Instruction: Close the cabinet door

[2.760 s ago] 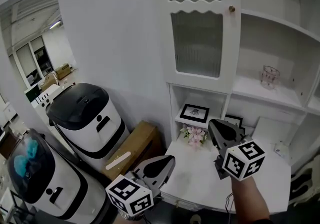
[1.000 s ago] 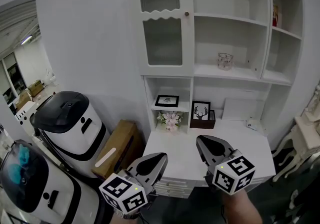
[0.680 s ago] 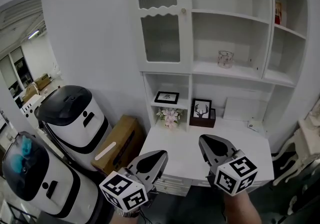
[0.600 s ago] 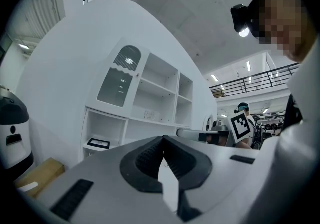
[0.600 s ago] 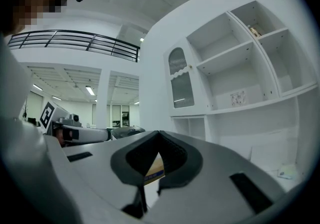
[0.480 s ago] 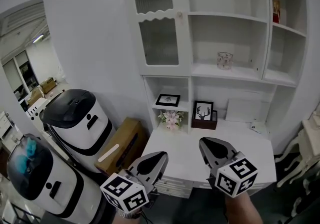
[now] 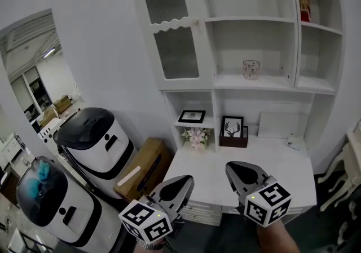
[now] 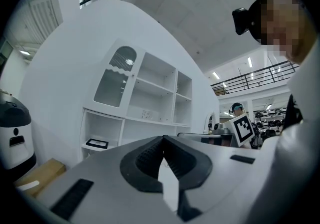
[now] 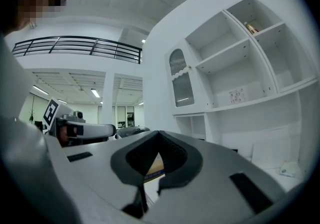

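Observation:
The white cabinet's glass-paned door (image 7: 169, 26) with a small brass knob (image 7: 196, 22) lies over the upper left compartment; it looks shut against the frame. It also shows in the left gripper view as the door (image 8: 114, 81) and in the right gripper view as the door (image 9: 182, 84). My left gripper (image 7: 183, 181) and right gripper (image 7: 234, 168) hover low in front of the desk, well short of the cabinet and far below the door. Both point level at the cabinet. Left gripper (image 8: 163, 138) and right gripper (image 9: 159, 133) are shut, with nothing between the jaws.
The white desk top (image 7: 214, 173) juts out under the shelves, which hold two framed pictures (image 7: 192, 116), flowers (image 7: 196, 136) and a glass jar (image 7: 251, 69). Left of the desk stand a cardboard box (image 7: 141, 170) and two white-and-black machines (image 7: 98, 139).
The cabinet has shrunk in the head view and more of the room shows, as I drew back from it. Both grippers stayed shut and side by side.

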`<state>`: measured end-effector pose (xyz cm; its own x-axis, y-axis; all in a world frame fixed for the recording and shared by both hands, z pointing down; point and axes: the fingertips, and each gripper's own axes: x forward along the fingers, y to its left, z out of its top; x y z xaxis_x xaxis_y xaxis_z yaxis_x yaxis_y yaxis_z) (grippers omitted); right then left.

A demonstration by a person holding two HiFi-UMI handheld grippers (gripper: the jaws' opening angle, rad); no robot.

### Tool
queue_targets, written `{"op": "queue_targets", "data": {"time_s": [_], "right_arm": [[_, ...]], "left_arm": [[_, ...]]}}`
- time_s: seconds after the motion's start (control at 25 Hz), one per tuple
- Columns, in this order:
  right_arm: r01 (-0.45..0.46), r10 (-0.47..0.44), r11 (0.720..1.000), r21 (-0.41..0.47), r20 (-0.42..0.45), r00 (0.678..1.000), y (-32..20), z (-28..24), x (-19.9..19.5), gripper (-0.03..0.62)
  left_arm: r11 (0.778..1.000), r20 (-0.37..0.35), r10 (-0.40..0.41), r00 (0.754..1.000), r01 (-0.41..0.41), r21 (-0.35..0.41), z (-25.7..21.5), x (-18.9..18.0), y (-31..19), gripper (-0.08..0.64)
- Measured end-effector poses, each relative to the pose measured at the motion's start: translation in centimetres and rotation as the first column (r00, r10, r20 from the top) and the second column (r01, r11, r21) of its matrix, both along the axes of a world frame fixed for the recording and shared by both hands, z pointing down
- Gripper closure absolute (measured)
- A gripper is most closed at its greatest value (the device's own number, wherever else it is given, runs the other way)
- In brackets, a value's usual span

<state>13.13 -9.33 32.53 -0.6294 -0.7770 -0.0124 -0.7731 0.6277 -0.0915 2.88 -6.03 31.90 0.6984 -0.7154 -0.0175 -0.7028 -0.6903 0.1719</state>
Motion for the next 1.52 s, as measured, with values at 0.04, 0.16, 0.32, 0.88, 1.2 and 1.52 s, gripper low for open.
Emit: {"op": "queue_targets", "data": {"time_s": [0.04, 0.16, 0.32, 0.88, 1.2, 1.52], "right_arm": [[0.002, -0.002, 1.000, 0.001, -0.001, 1.000, 0.2, 0.0, 0.1, 0.588], [0.010, -0.010, 1.000, 0.002, -0.005, 1.000, 0.7, 0.1, 0.2, 0.588], [0.017, -0.017, 1.000, -0.002, -0.007, 1.000, 1.4, 0.1, 0.4, 0.588], [0.059, -0.059, 0.997, -0.040, -0.012, 0.998, 2.6, 2.6, 1.7, 0.588], [0.075, -0.075, 0.997, -0.020, 0.002, 0.997, 3.9, 1.6, 2.6, 0.588], [0.095, -0.095, 0.995, -0.018, 0.015, 0.995, 4.1, 1.7, 3.0, 0.588]], "left_arm": [[1.000, 0.000, -0.001, 1.000, 0.001, 0.001, 0.0, 0.1, 0.2, 0.555], [1.000, -0.002, -0.007, 1.000, 0.007, 0.001, 0.1, 0.2, 0.7, 0.555], [1.000, -0.009, -0.013, 1.000, 0.013, -0.006, 0.4, 0.4, 1.2, 0.555], [0.998, -0.019, -0.038, 0.999, 0.037, -0.056, 2.9, 2.3, 2.0, 0.555], [0.998, -0.001, -0.049, 0.999, 0.049, -0.032, 1.7, 3.6, 3.2, 0.555], [0.998, 0.025, -0.059, 0.998, 0.060, -0.021, 1.1, 4.3, 3.6, 0.555]]}}
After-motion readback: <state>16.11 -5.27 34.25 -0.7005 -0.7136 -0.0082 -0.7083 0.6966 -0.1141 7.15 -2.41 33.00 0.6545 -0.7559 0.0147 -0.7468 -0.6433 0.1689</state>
